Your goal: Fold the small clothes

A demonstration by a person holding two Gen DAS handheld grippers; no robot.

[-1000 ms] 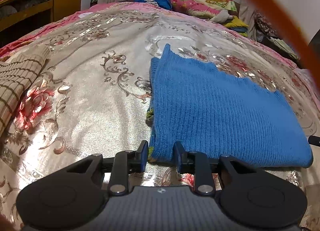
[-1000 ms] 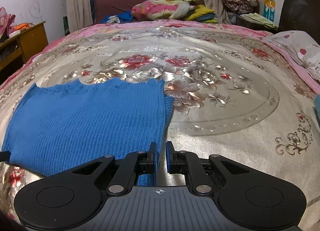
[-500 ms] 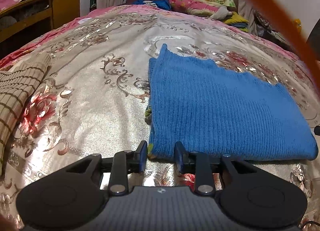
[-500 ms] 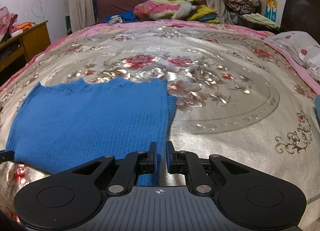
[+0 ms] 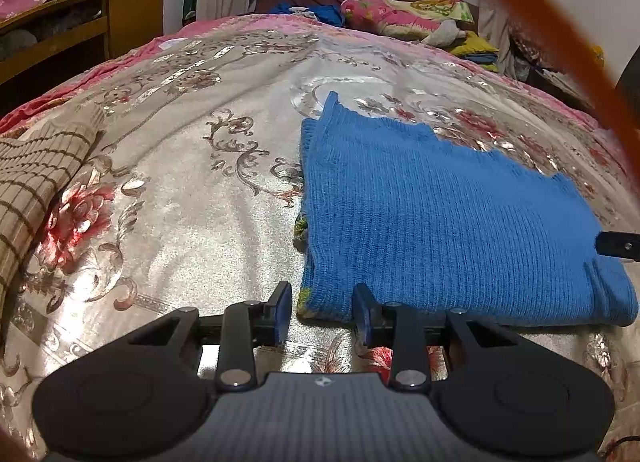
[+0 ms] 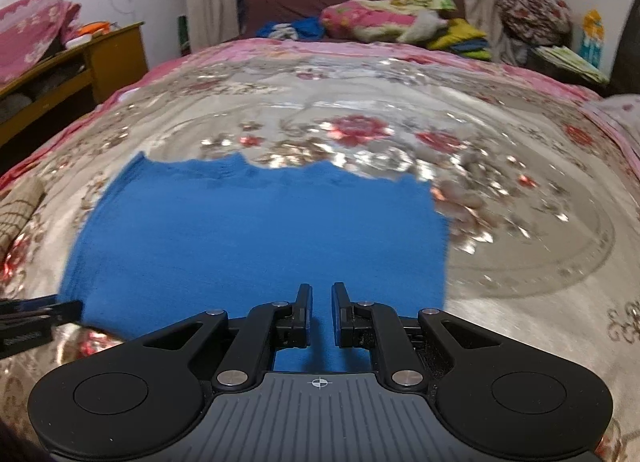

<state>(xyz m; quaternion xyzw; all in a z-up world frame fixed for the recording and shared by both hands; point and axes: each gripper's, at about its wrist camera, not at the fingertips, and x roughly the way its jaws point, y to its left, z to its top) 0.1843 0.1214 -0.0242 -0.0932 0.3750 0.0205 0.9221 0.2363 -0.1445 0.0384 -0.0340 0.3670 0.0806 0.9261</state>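
Left wrist view: blue knit sweater soft, floppy, light; grab corners. Left hand-held gripper just widening, spread around 6 o'clock corner. Right hand-held gripper nearly closed, empty.

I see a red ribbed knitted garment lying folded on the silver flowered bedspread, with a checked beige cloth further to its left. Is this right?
Not quite: the ribbed knitted garment is blue, not red, as the left wrist view shows clearly. The rest holds: it lies folded on the silver flowered bedspread, and the checked beige cloth lies further to its left.
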